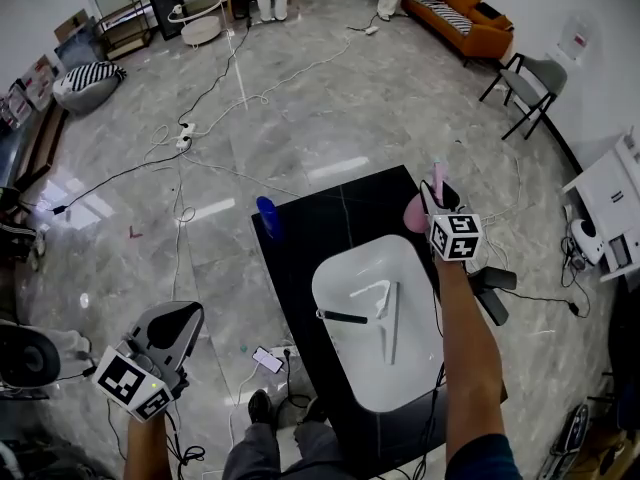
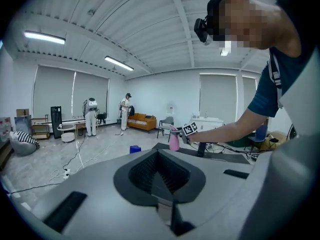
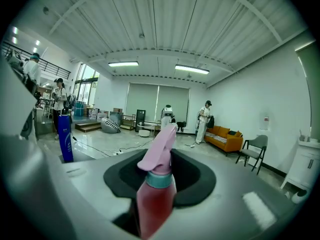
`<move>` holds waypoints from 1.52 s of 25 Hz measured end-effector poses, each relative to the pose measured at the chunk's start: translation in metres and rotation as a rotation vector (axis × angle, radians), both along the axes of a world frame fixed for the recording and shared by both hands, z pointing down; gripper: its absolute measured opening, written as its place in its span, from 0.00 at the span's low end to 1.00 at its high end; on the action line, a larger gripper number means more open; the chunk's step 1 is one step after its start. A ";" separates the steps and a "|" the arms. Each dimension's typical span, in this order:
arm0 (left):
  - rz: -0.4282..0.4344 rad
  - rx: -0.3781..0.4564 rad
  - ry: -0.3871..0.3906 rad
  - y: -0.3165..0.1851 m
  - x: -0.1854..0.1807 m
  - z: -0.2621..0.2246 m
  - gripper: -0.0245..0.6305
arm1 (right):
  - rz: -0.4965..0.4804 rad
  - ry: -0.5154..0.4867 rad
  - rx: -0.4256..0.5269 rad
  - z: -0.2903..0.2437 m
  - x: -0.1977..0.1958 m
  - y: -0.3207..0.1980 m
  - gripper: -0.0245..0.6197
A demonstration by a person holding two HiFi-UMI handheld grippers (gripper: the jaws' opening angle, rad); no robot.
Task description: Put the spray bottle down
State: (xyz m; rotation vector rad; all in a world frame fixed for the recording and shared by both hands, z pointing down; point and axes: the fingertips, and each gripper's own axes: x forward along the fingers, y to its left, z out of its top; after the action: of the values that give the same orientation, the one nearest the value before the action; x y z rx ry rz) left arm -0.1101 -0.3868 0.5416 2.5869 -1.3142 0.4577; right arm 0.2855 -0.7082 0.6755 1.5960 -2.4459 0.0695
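Right gripper point(image 1: 437, 211) grips the pink spray bottle point(image 3: 156, 196) upright at the black counter's point(image 1: 300, 248) far corner; set-down not yet done, so next lower to contact and release; left gripper point(image 1: 185, 320) closed, empty.

Reaches the bare right arm point(image 1: 470, 338) forward along the worktop's point(image 1: 300, 258) right edge, right gripper point(image 1: 432, 200) at the far right corner, fingers clamped on a pink spray bottle point(image 1: 417, 211). Holds the left gripper point(image 1: 172, 330) low, off the left edge, fingers together, empty.
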 end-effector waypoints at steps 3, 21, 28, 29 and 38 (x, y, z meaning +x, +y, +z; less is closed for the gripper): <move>-0.005 -0.009 -0.003 -0.002 0.002 0.008 0.04 | 0.007 -0.023 0.007 0.008 0.003 -0.004 0.26; 0.008 0.014 0.001 0.002 0.010 -0.010 0.04 | -0.012 -0.052 -0.011 0.005 0.004 0.007 0.43; 0.011 0.049 0.009 0.014 0.002 -0.029 0.04 | 0.016 -0.036 0.016 -0.025 0.007 0.025 0.45; 0.016 0.061 0.012 0.015 -0.001 -0.031 0.04 | 0.026 -0.041 0.024 -0.031 0.009 0.030 0.45; 0.039 0.140 0.016 0.041 -0.031 -0.096 0.04 | 0.054 -0.140 0.039 -0.111 -0.013 0.097 0.45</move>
State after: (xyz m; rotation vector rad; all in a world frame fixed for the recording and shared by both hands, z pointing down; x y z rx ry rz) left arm -0.1415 -0.3457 0.4460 2.7277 -1.3385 0.3625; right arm 0.2727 -0.6111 0.5641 1.7288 -2.5217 0.1477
